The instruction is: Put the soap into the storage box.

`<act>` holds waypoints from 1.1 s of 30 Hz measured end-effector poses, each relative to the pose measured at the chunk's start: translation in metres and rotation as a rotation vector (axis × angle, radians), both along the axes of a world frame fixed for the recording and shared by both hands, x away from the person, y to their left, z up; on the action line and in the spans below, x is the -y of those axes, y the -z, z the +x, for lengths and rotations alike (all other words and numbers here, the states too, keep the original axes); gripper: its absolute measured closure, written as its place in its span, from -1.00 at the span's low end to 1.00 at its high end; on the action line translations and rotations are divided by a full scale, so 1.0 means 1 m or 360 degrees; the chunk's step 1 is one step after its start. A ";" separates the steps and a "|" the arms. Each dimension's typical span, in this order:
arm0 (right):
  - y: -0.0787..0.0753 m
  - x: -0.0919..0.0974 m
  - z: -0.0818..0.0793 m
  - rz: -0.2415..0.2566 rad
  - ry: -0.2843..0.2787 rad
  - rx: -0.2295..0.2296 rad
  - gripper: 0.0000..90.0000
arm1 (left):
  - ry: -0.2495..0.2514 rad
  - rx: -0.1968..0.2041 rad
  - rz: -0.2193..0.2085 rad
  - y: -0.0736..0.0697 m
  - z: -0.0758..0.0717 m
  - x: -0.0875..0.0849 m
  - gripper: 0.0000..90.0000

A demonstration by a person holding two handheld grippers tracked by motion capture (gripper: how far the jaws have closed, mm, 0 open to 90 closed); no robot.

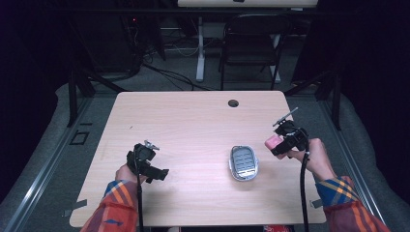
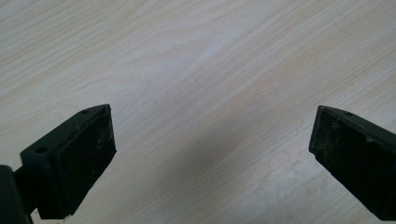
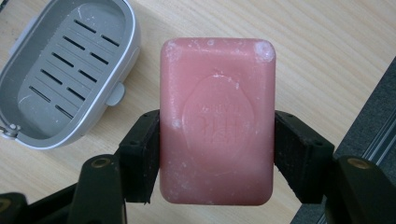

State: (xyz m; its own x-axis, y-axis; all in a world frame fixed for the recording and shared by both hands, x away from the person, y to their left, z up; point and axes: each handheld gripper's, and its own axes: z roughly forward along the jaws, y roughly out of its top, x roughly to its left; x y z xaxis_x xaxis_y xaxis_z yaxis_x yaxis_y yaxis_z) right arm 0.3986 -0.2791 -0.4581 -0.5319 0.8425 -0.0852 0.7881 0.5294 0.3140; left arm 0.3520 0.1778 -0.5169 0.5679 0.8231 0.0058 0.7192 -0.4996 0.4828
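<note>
Soap (image 3: 217, 121), a pink bar, sits clamped in the right gripper (image 1: 282, 143) above the table's right edge (image 1: 316, 159), just beside the empty grey soap dish (image 1: 243, 162). Placing it there looks like what remains. Left gripper (image 2: 212, 140) hovers wide open near the front-left corner.

The left gripper (image 2: 212, 154) has its black jaws spread wide over bare wooden table (image 2: 196, 65) (pale grain, nothing between them).

A pink bar of soap (image 3: 217, 121), rectangular with rounded corners and an embossed face, is clamped by its long sides off the bench. Beside it, an empty grey oval soap dish (image 3: 70, 70) with drain slots lies open.
</note>
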 end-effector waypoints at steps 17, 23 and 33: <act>-0.009 -0.018 -0.002 -0.0002 -0.0078 0.0000 -0.17 | 0.0009 0.0003 0.0000 -0.001 0.000 0.001 -0.99; -0.013 -0.025 -0.003 -0.0008 -0.0109 0.0011 -0.17 | 0.0014 0.0009 -0.0016 -0.001 0.000 0.001 -1.00; -0.016 -0.038 -0.005 -0.0012 -0.0158 0.0006 -0.17 | 0.0012 0.0009 -0.0013 0.000 0.000 0.001 -1.00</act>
